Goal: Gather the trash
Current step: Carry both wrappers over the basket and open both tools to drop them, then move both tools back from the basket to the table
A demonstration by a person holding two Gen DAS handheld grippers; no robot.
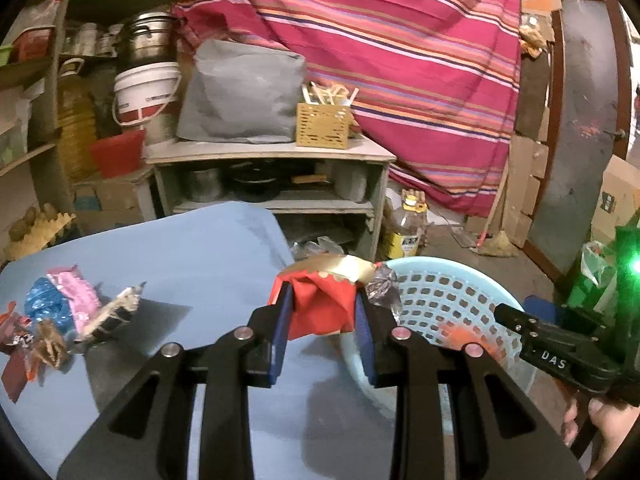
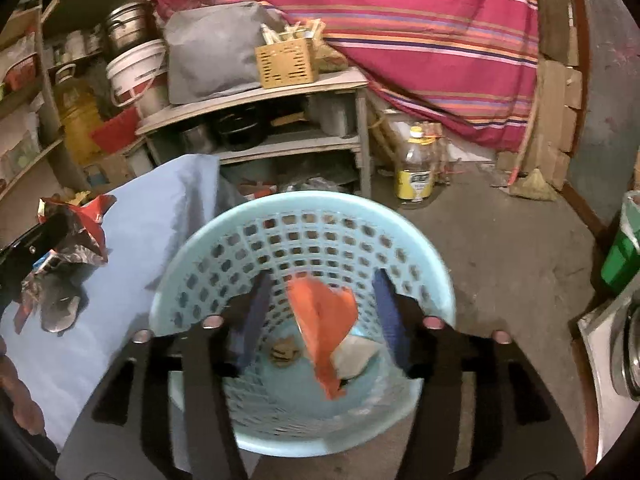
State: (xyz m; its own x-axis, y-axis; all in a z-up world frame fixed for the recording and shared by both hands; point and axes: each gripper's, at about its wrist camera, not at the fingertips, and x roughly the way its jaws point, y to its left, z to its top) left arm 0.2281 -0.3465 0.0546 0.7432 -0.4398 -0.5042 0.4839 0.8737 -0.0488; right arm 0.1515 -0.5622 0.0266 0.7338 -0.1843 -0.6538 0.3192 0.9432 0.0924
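Observation:
My left gripper (image 1: 324,300) is shut on a red and gold wrapper (image 1: 320,308), held above the blue table cloth (image 1: 180,248) beside the light blue perforated basket (image 1: 440,300). A pile of wrappers (image 1: 60,320) lies at the table's left. My right gripper (image 2: 320,308) is open over the basket (image 2: 208,248). An orange wrapper (image 2: 324,320) hangs in the air between its fingers, above a white scrap (image 2: 356,356) on the basket floor. The left gripper with its wrapper (image 2: 80,232) shows at the left of the right wrist view. The right gripper (image 1: 560,344) shows at the right of the left wrist view.
A grey shelf unit (image 1: 272,156) with pots stands behind the table, with a yellow crate (image 1: 324,126) on top. A plastic oil bottle (image 2: 416,168) stands on the concrete floor. A striped red cloth (image 1: 400,60) hangs behind. A green bin (image 2: 624,256) is at the right.

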